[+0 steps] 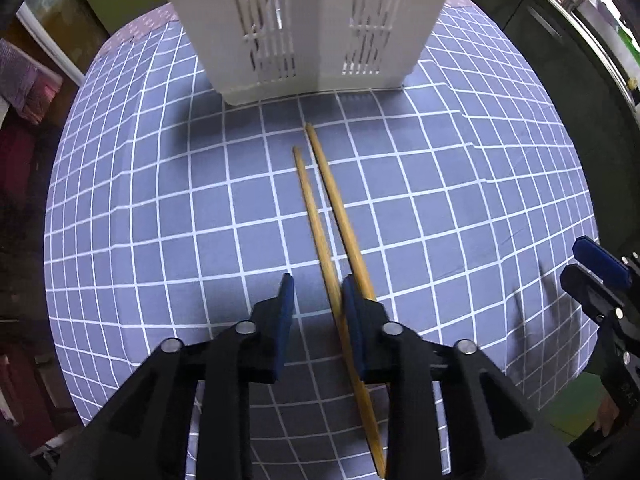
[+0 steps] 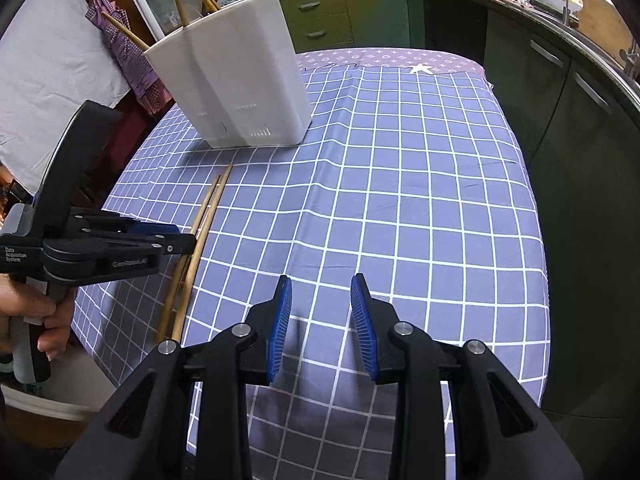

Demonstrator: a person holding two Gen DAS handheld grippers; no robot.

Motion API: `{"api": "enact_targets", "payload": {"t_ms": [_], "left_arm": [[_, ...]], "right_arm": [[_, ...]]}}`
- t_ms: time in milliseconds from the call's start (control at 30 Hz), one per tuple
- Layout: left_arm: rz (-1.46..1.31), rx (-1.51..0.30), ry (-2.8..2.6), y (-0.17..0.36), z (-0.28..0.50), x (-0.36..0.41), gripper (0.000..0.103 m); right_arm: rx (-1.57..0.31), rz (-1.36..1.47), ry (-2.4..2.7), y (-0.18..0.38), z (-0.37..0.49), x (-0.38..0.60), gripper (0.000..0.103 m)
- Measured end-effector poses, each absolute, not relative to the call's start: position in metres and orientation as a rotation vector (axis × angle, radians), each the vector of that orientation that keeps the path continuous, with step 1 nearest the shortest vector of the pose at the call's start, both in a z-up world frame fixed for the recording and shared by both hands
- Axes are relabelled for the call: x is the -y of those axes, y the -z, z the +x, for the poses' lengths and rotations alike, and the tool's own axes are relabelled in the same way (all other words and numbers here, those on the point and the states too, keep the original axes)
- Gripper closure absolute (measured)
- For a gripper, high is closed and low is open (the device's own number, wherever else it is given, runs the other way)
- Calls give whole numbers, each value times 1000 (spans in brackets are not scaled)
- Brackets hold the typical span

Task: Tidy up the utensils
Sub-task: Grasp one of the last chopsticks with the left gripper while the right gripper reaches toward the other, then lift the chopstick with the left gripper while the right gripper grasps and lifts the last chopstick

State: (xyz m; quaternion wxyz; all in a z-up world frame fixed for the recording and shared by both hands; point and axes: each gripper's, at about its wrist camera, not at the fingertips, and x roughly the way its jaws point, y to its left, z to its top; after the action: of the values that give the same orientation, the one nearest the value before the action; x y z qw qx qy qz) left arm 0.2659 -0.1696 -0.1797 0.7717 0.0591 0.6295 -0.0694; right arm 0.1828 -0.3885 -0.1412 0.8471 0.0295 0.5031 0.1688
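While the left gripper (image 1: pixel 316 300) stands part-closed, one chopstick of the pair (image 1: pixel 320 216) lies between unpressing pads on the checked cloth (image 1: pixel 160 200). Light, stiff, slippery; grip mid-length. Right gripper (image 2: pixel 321 312): empty, agape. White holder (image 1: pixel 304 28) beyond.

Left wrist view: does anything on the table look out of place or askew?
Two chopsticks lie loose on the checked tablecloth, splayed apart rather than parallel, short of the white holder. One passes between the left tongs; the other lies outside them.
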Motion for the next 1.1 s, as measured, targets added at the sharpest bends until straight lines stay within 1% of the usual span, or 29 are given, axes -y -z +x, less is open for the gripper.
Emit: {"api": "enact_targets", "payload": {"t_ms": [33, 200, 300, 633, 767, 867, 1100], "left_arm": [[126, -1368, 156, 180, 266, 171, 94], [90, -1378, 166, 178, 271, 166, 96], [73, -1347, 169, 166, 272, 155, 96], [78, -1116, 204, 90, 229, 123, 97], [65, -1015, 211, 66, 205, 107, 97], [71, -939, 212, 53, 188, 98, 97], [93, -827, 202, 43, 160, 86, 97]], "right_arm": [[-1060, 62, -355, 141, 182, 389, 72], [-1059, 71, -350, 140, 181, 392, 72], [-1057, 73, -345, 138, 180, 394, 72], [-1063, 75, -345, 136, 181, 393, 72], [-1071, 57, -353, 136, 180, 385, 68], [-1080, 43, -354, 137, 181, 378, 68], [-1114, 11, -367, 141, 185, 360, 67]]}}
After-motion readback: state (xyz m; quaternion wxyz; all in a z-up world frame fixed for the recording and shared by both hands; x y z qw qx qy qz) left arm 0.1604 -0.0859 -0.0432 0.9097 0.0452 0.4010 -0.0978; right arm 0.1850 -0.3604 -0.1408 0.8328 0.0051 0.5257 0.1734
